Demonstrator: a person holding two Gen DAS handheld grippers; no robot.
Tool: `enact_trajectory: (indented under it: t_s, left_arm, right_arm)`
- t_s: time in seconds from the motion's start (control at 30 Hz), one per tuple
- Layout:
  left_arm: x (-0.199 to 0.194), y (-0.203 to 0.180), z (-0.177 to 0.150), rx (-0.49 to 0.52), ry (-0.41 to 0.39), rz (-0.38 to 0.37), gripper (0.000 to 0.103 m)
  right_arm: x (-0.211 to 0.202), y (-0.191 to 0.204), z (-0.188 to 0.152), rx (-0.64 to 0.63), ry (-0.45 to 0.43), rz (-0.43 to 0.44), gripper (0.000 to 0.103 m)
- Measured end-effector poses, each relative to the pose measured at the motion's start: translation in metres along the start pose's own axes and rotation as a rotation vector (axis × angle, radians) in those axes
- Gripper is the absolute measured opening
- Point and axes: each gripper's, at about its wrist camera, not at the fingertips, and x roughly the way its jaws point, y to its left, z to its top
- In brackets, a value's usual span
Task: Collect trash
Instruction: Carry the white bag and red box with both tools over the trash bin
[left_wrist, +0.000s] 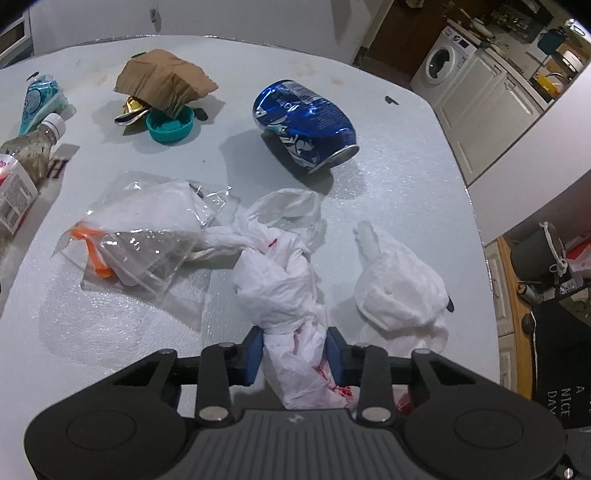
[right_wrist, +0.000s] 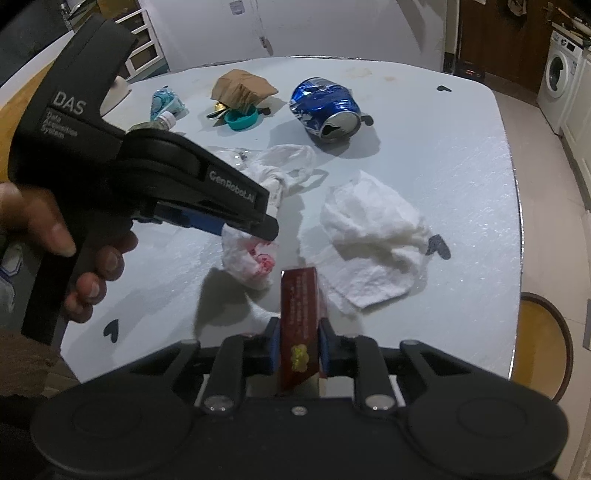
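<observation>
My left gripper is shut on a knotted white plastic bag with red print, near the table's front edge; the bag also shows in the right wrist view, hanging from the left gripper. My right gripper is shut on a dark red carton, held upright above the table. A crushed blue can lies further back, also in the right wrist view. A crumpled white tissue lies to the right of the bag, also in the right wrist view.
On the white table: a clear wrapper with an orange piece, brown paper over a teal lid, a plastic bottle, a teal packet. A washing machine stands far right.
</observation>
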Motion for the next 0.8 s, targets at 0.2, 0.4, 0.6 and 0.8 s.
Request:
enact_trajectory:
  t_s: [0.2, 0.4, 0.6, 0.8]
  left_arm:
    - [-0.021, 0.010, -0.009, -0.006, -0.033, -0.012, 0.031]
    - [-0.050, 0.017, -0.020, 0.011, -0.081, -0.024, 0.030]
    - [-0.086, 0.014, -0.028, 0.071, -0.176, -0.027, 0.030]
    - [-0.122, 0.009, -0.030, 0.103, -0.272, -0.032, 0.030]
  right_arm:
    - [-0.011, 0.003, -0.001, 0.007, -0.022, 0.008, 0.021]
    - [-0.029, 0.003, 0.001, 0.029, -0.077, -0.001, 0.021]
    - [-0.052, 0.008, 0.009, 0.034, -0.150, -0.022, 0.021]
    - [-0.077, 0.011, 0.019, 0.040, -0.233, -0.043, 0.021]
